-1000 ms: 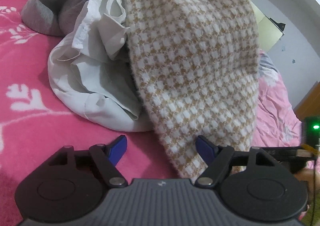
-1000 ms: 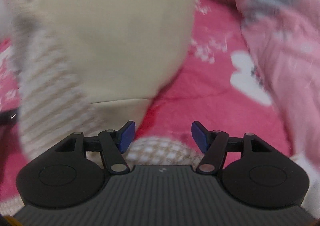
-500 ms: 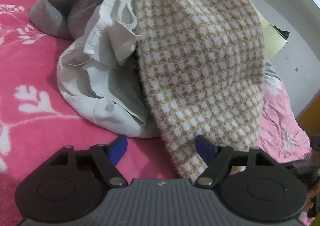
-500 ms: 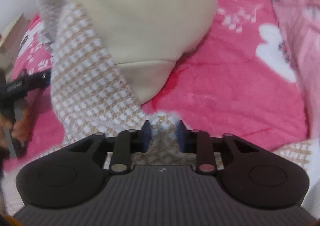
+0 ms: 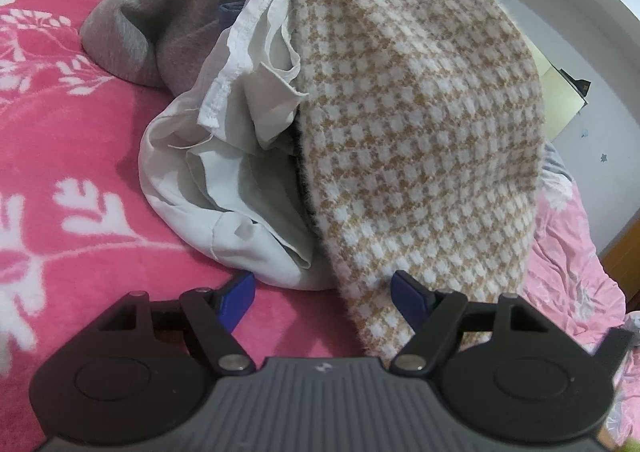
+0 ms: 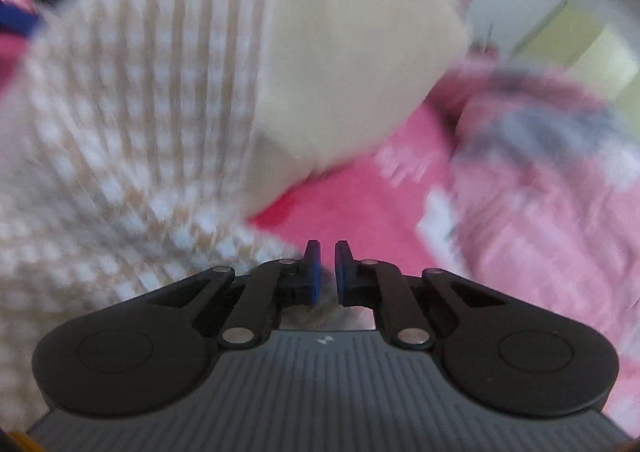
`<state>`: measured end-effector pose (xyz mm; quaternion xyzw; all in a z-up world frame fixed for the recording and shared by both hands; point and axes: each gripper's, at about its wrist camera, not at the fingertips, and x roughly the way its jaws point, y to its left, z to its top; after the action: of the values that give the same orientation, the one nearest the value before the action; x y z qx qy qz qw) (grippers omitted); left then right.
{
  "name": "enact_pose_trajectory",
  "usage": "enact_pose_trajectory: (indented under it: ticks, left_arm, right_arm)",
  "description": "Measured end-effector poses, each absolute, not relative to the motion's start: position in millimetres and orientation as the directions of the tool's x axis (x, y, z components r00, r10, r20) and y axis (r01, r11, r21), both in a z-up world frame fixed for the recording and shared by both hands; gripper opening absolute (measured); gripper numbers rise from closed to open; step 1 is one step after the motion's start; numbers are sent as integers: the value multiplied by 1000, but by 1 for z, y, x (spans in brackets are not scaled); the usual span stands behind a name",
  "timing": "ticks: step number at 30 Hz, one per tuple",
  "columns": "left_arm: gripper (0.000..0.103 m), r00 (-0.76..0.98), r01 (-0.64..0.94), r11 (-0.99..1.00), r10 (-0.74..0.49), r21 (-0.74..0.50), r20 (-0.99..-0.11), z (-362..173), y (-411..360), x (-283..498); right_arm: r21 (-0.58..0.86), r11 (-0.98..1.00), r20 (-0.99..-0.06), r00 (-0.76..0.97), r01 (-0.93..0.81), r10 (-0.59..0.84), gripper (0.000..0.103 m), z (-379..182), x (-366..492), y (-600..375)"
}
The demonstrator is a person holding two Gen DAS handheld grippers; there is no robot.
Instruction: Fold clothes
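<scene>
A tan-and-white houndstooth knit garment [image 5: 416,124] drapes over a pile of clothes on the pink bed; its lower edge hangs down between the blue pads of my left gripper [image 5: 323,294], which is open and holds nothing. In the right wrist view the same houndstooth garment [image 6: 112,140] fills the left side, blurred, with its cream lining [image 6: 352,52] showing. My right gripper [image 6: 325,270] is shut on an edge of the houndstooth garment, with a bit of fabric between the pads.
A white garment [image 5: 224,172] and a grey one [image 5: 160,36] lie crumpled in the pile left of the houndstooth piece. The pink blanket [image 5: 60,156] with white flowers covers the bed. A lighter pink quilt [image 6: 540,180] lies right. A wall and shelf stand behind.
My right gripper closed on the houndstooth garment's edge and is moving fast with it, blurring the view. My left gripper stayed open and drew back slightly, so the pile shifted right in its view.
</scene>
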<state>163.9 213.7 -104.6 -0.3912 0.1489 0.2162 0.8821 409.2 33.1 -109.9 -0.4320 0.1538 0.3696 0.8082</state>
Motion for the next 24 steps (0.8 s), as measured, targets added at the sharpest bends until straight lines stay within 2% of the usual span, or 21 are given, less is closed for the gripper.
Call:
enact_pose_trajectory:
  ticks: [2,5,7,9,10,11,14,18,21,23,24]
  left_arm:
    - [76,863,-498,594,263,-632,-432,-104,214,160]
    - [76,862,-501,583,263,-640,-434,-104,214,155]
    - [76,860,-503,579,264,-642,-436,-103,214,152]
    - [76,859,-505,575,266,-644,-437,-103,214,148]
    - [76,859,-506,574,267,-644,-437,-103,214,146]
    - [76,859,-507,573,269,-644,-437,-104,213,145]
    - [76,858,-509,571,272,-644,-436,-104,212,140]
    - [76,856,-512,570,276,-643,-437,-104,211,134]
    - [76,854,-515,568,280,-642,-438,-105,210,130]
    - [76,854,-515,566,280,-644,-437,-105,211,127]
    - [76,854,-517,565,282,-644,-438,-104,210,125]
  right_arm:
    - [-600,364,-558,699,-712,448,7,-107,410,39]
    - [-542,427,-539,689,-724,485,18,-78,409,34]
    - [-430,498,-521,657,-753,544,28,-46,410,18]
    - [-246,491,-530,540,-836,654,37,-21,410,0]
    - [-174,463,-523,480,-869,704,47,-12,408,-5]
    - [-135,426,-518,431,-894,739,52,-7,405,-6]
    - [-93,344,-513,341,-934,788,60,-1,399,2]
    - [-33,332,-512,301,-943,804,63,-2,411,18]
    - [19,318,-549,256,-948,796,57,-8,416,29]
    - [9,314,-574,252,-949,779,8,-8,412,34]
    - [-28,314,-571,273,-949,774,7,-6,406,34]
